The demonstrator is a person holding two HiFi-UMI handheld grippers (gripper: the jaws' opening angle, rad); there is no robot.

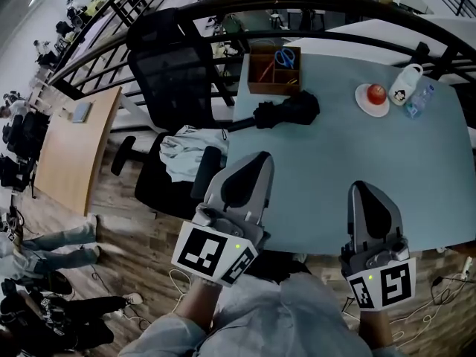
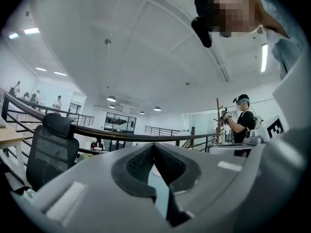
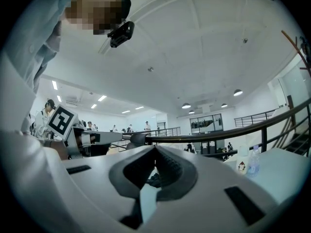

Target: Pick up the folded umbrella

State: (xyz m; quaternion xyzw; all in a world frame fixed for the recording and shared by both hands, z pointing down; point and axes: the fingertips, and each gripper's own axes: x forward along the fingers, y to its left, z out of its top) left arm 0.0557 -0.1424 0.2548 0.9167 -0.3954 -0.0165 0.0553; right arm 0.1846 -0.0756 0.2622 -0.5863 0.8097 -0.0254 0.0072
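Folded umbrella [image 1: 286, 111]: lies at the far side of the table [image 1: 335, 184], just in front of the wooden organizer [image 1: 274, 69], with its slim end toward the left edge.
Left gripper [image 1: 259, 159]: its fingers [image 2: 138, 163] are pressed together and nothing is held. It is well short of the umbrella.
Right gripper [image 1: 363, 188]: its fingers [image 3: 171, 171] are likewise closed and empty.
Step in hand: the reach is judged barely begun.
Done well: the fingers should be opened before arrival. The bundled canopy should be taken across its thick middle, clear of the organizer and the plate [image 1: 370, 103].

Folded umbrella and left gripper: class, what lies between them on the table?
Nothing; the head view shows only bare table between the left gripper and the folded umbrella.
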